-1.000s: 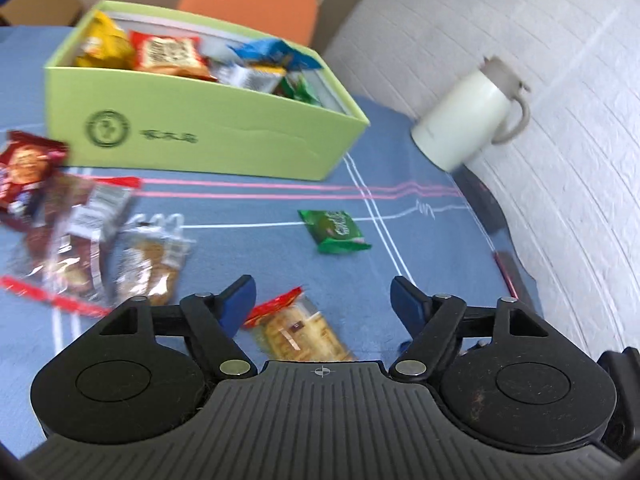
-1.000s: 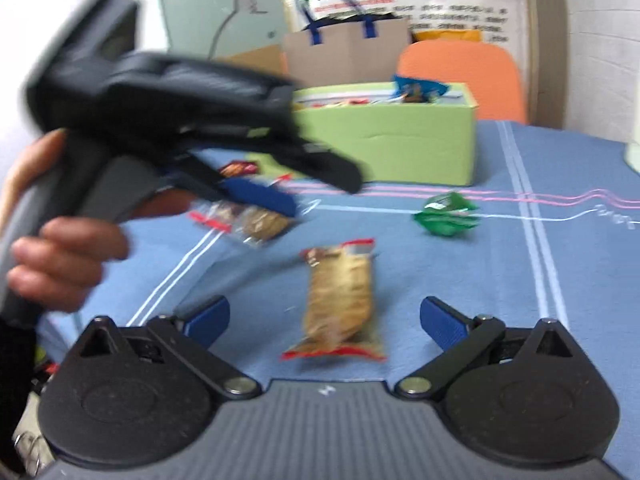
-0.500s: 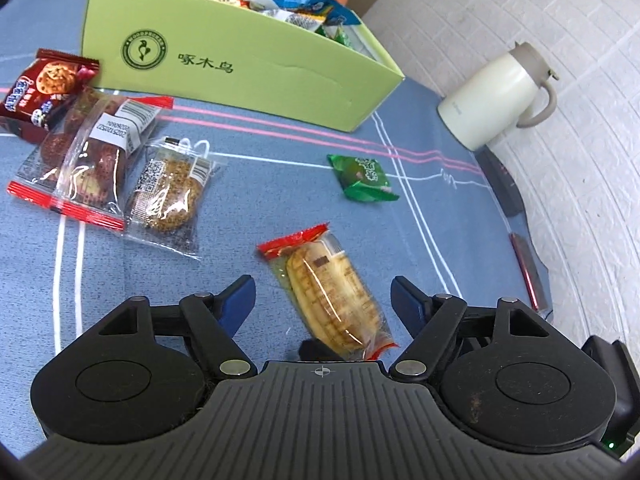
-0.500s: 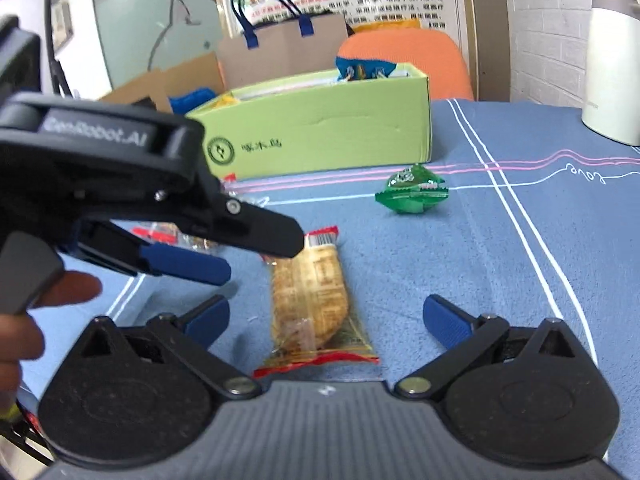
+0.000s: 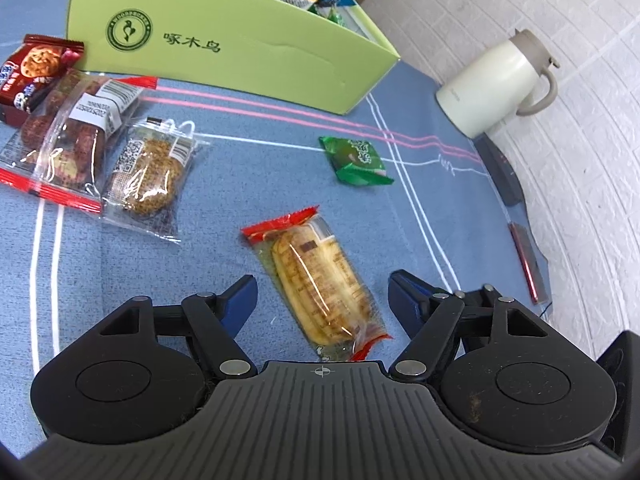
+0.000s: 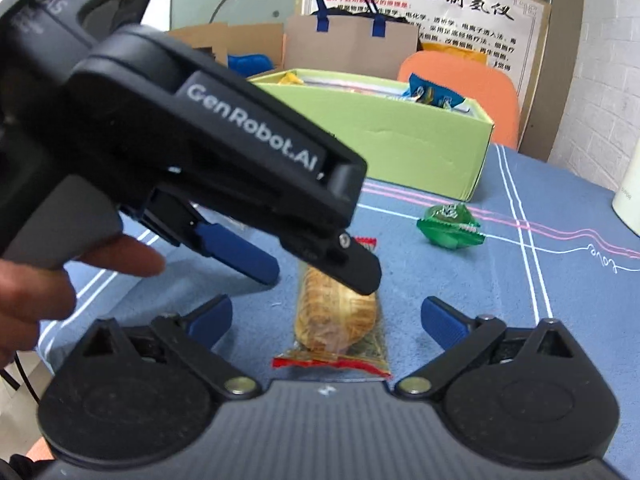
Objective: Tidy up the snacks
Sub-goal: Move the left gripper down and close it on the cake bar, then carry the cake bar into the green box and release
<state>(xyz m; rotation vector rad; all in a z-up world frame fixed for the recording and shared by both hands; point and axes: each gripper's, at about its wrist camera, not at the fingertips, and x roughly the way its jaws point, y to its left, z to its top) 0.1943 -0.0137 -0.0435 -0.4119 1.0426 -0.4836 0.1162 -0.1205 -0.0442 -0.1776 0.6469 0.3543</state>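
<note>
Two grippers over a blue cloth point(image 5: 240, 184) with white and pink stripes, spread on a table. Left gripper point(image 5: 322, 294): jaws apart and closing, a clear-wrapped biscuit point(image 5: 316, 280) lying on the cloth between them, pads not touching it. Right gripper point(image 6: 326, 316): jaws wide, also closing, the same biscuit point(image 6: 340, 320) between its fingers, untouched; in its view the left gripper's body hangs above the biscuit's far end, held by a hand point(image 6: 48, 280). Green box point(image 5: 224, 52) at the back of the cloth, open-topped, packets piled inside. Small green packet point(image 5: 356, 158) lies alone between box and biscuit. Left side of the cloth: a round cake in clear wrap point(image 5: 146, 178), a red-edged bag of dark cakes point(image 5: 68, 140) overlapping it, a cookie packet point(image 5: 34, 68) by the box corner. White jug point(image 5: 496, 80) near the cloth's right edge, against a white brick wall point(image 5: 580, 160). Behind the box: orange chair point(image 6: 472, 80), paper bag with blue handles point(image 6: 348, 40), a poster of Chinese text point(image 6: 432, 4).
</note>
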